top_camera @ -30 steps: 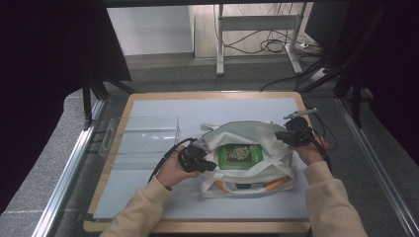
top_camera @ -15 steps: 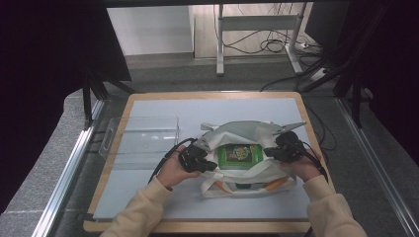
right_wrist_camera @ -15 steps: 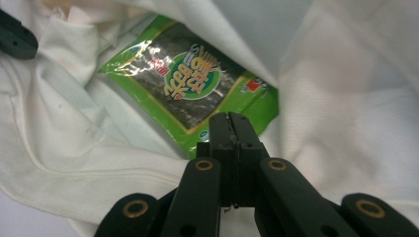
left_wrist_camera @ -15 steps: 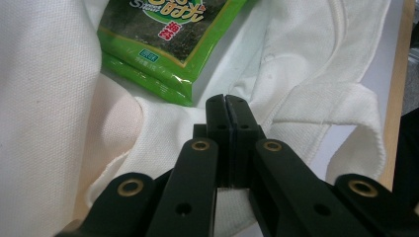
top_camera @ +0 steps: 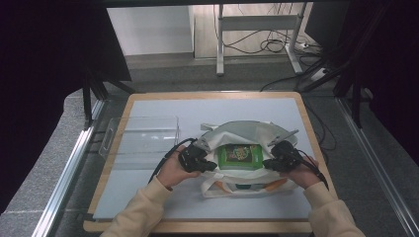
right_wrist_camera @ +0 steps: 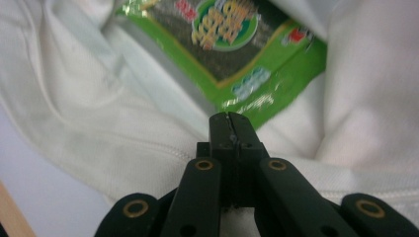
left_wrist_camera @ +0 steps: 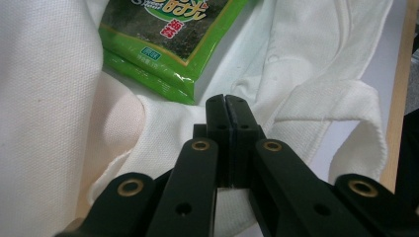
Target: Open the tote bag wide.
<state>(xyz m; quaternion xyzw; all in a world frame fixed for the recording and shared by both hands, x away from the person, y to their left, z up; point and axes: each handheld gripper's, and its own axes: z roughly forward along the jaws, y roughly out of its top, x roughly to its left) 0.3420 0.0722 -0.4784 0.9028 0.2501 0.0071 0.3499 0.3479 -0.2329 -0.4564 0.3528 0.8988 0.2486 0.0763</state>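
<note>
Near the lower middle of the high view, a white cloth tote bag (top_camera: 247,143) lies open on the pale grey mat (top_camera: 158,111) that covers the wooden-edged table (top_camera: 116,148). Inside its mouth sits a flat green snack packet with a dark printed panel (top_camera: 240,155), roughly at the centre of the bag. Something orange (top_camera: 272,186) shows at the bag's lower edge, too small to identify.

At the bag's left rim the left gripper (top_camera: 210,167), black and held by a cream-sleeved hand (top_camera: 173,171), points toward the packet. In the left gripper view its jaws stand pressed flat together with no gap, their tips (left_wrist_camera: 228,101) resting against a fold of the white cloth just below the corner of the green packet (left_wrist_camera: 168,34); whether any fabric is pinched between them cannot be told. A loop of the bag's handle (left_wrist_camera: 346,98) curves along the right of that frame.

At the bag's right rim the right gripper (top_camera: 267,164) is held by the other hand (top_camera: 302,174), also aimed at the packet. In the right gripper view its jaws are likewise closed tight, tips (right_wrist_camera: 230,118) just beside the lower edge of the green packet (right_wrist_camera: 237,44), over white cloth (right_wrist_camera: 99,98); the picture is slightly blurred.

Left of the bag in the high view, a clear plastic tray (top_camera: 141,136) rests on the mat, well apart from both grippers.
</note>
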